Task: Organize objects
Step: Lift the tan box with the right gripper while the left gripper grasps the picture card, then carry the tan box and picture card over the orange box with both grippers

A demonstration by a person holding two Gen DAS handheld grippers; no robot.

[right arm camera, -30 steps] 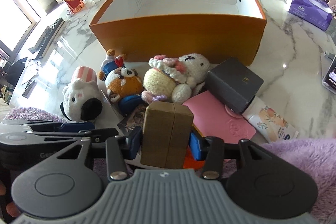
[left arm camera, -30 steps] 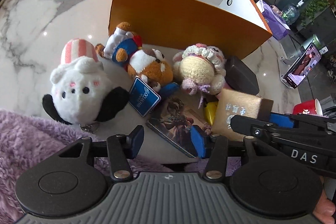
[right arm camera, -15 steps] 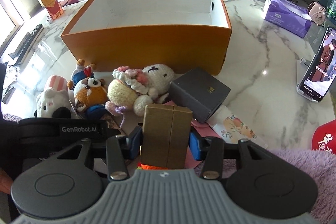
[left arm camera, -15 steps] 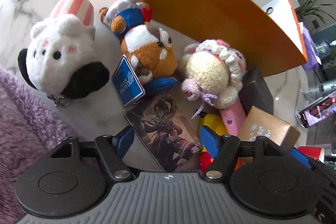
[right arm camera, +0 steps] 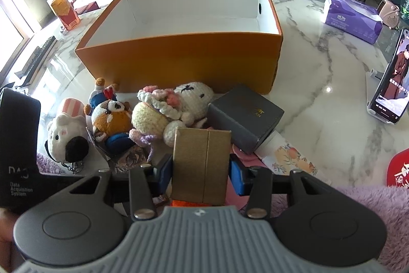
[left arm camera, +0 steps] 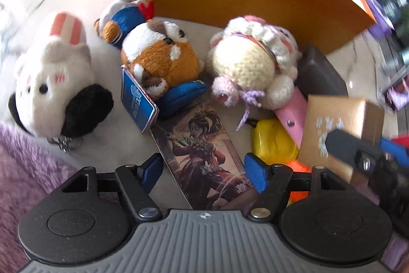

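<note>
- Gold cardboard fills the gap of the right gripper [right arm camera: 200, 169]: a small gold box [right arm camera: 200, 165] stands upright there, clamped from both sides by the blue fingers [right arm camera: 236, 177], its top edge well above them.
- Beyond the fingertips, past the pile of toys, sits the orange box [right arm camera: 184, 55], open-topped and white inside; nothing shows in the part of its floor that can be seen.
- Judged from the task, the step in hand is carrying the gold box into the orange box. To do it well, lift until the gold box clears the near orange wall, travel forward over the crochet doll [right arm camera: 163, 114] and the grey box [right arm camera: 245, 117], then lower inside before letting go.
- Keep the squeeze even; the smooth card faces could slip or twist if the grip eases mid-carry.
- The left gripper [left arm camera: 203, 172] has its fingers [left arm camera: 152, 169] spread wide and empty, one on each side of a picture card [left arm camera: 202, 157] lying flat on the bench [left arm camera: 102, 145].
- A thin flat card is hard to pinch from above; sliding it to an edge or tipping one side up may help.
- Ahead of the left fingertips lie an orange plush [left arm camera: 163, 58] and, further left, a white plush [left arm camera: 51, 73].
</note>
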